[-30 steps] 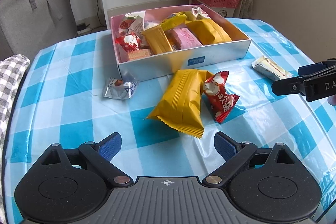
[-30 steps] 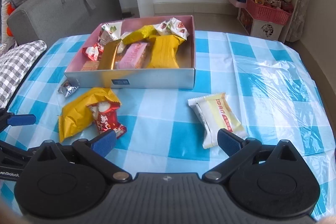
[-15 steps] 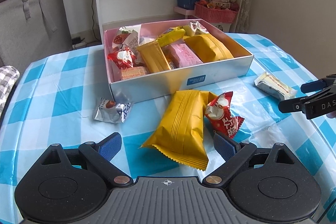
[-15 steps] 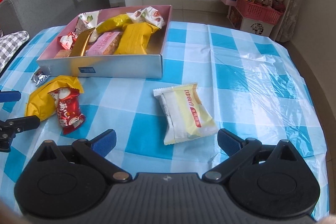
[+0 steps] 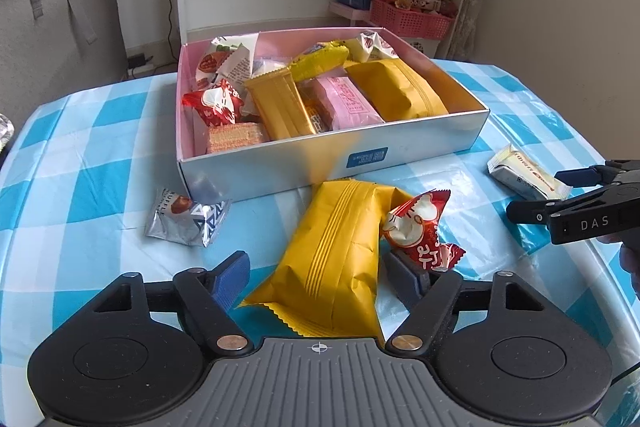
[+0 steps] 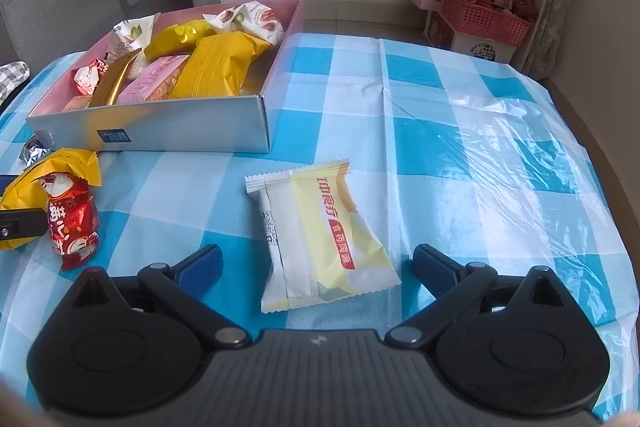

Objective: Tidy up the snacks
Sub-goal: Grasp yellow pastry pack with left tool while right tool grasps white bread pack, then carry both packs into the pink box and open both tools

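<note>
Here, working left to right. Foil packet (image 5: pixel 188 217) lies loose on the table (image 5: pixel 100 155), near-left of the box (image 5: pixel 332 155), outside either gripper's reach line. Left gripper (image 5: pixel 320 275): jaws closing, about two-thirds open, straddling the yellow pack (image 5: pixel 340 251) — its long axis runs near-to-far, roughly along the fingers, near end between the pads. No firm pad contact visible yet, so not gripped. Red packet (image 5: pixel 416 231) leans on the pack's right side and overlaps the right finger (image 5: pixel 408 275) — could get pinched too. Right gripper (image 6: pixel 316 263): jaws wide, holding nothing; the white pack (image 6: pixel 320 235) lies between them, long axis near-to-far, slightly skewed. Each hand is nearest its own pack; box sits beyond both.
</note>
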{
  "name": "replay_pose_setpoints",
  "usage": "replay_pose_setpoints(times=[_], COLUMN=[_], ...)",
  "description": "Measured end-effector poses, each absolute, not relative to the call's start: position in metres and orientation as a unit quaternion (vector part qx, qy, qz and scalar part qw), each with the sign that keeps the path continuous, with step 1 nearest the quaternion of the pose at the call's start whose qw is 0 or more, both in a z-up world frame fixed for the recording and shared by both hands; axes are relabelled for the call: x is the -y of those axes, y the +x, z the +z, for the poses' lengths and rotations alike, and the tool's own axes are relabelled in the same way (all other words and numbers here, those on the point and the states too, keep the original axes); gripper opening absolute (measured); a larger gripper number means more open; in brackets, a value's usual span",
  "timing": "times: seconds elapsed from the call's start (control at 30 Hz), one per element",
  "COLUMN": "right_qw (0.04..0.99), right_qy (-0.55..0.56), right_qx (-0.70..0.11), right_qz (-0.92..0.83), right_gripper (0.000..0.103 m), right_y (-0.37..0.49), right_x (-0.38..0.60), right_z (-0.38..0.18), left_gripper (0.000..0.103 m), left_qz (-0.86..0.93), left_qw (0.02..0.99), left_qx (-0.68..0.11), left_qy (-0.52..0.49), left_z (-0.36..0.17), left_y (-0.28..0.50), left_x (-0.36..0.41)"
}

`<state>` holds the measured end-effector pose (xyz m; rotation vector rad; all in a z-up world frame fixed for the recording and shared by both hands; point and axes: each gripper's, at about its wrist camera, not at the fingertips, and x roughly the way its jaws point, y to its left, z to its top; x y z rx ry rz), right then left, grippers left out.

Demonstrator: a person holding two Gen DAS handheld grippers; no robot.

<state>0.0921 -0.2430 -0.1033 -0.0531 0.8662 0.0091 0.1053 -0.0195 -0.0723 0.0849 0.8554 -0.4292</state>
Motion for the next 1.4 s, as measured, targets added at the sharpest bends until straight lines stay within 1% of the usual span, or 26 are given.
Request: replay_pose_setpoints(times=[0.1, 0.13, 0.2, 0.3, 0.37, 0.43, 0.47, 0.53, 0.63, 0.73, 0.9, 1.13, 1.4], right_qw=[0.909, 0.910, 0.910, 0.911, 0.911, 0.911, 0.911, 0.910, 0.908, 0.905, 0.898, 0.887, 0.871], right_qy=[-0.021, -0.021, -0.022, -0.027, -0.030, -0.027, -0.029, -0.032, -0.034, -0.034, -0.031, -0.019, 0.052], right_qx=[-0.416, -0.415, -0.413, -0.412, -0.411, -0.411, -0.412, -0.413, -0.417, -0.421, -0.436, -0.459, -0.487], right_qz=[0.004, 0.004, 0.005, 0.006, 0.013, 0.019, 0.022, 0.027, 0.033, 0.041, 0.042, 0.045, 0.041], right_gripper=[0.101, 0.099, 0.095, 0.089, 0.082, 0.072, 0.069, 0.060, 0.051, 0.047, 0.044, 0.044, 0.044], right_y=[0.093, 0.093, 0.093, 0.094, 0.094, 0.093, 0.093, 0.092, 0.093, 0.093, 0.095, 0.094, 0.095], right_x=[0.242, 0.241, 0.239, 0.236, 0.233, 0.232, 0.230, 0.227, 0.222, 0.217, 0.206, 0.195, 0.198], right_z=[-0.103, -0.103, -0.103, -0.101, -0.101, -0.099, -0.098, -0.097, -0.095, -0.094, -0.090, -0.087, -0.083], left_gripper=[0.065, 0.062, 0.061, 0.056, 0.052, 0.051, 0.050, 0.049, 0.047, 0.045, 0.044, 0.043, 0.043], left_qz=[-0.201, -0.199, -0.197, -0.196, -0.195, -0.192, -0.190, -0.185, -0.177, -0.172, -0.167, -0.163, -0.156], left_qw=[0.884, 0.883, 0.882, 0.881, 0.881, 0.881, 0.881, 0.880, 0.879, 0.879, 0.874, 0.874, 0.874], left_qx=[-0.420, -0.422, -0.426, -0.430, -0.431, -0.431, -0.433, -0.437, -0.442, -0.444, -0.456, -0.457, -0.460], left_qy=[0.043, 0.044, 0.041, 0.033, 0.028, 0.028, 0.028, 0.024, 0.019, 0.018, 0.004, -0.001, -0.020], left_z=[-0.075, -0.076, -0.076, -0.073, -0.072, -0.071, -0.070, -0.070, -0.069, -0.067, -0.065, -0.061, -0.053], left_y=[0.107, 0.107, 0.108, 0.107, 0.106, 0.105, 0.105, 0.106, 0.106, 0.105, 0.107, 0.106, 0.106], left_x=[0.020, 0.021, 0.020, 0.021, 0.021, 0.022, 0.023, 0.023, 0.024, 0.025, 0.023, 0.018, 0.010])
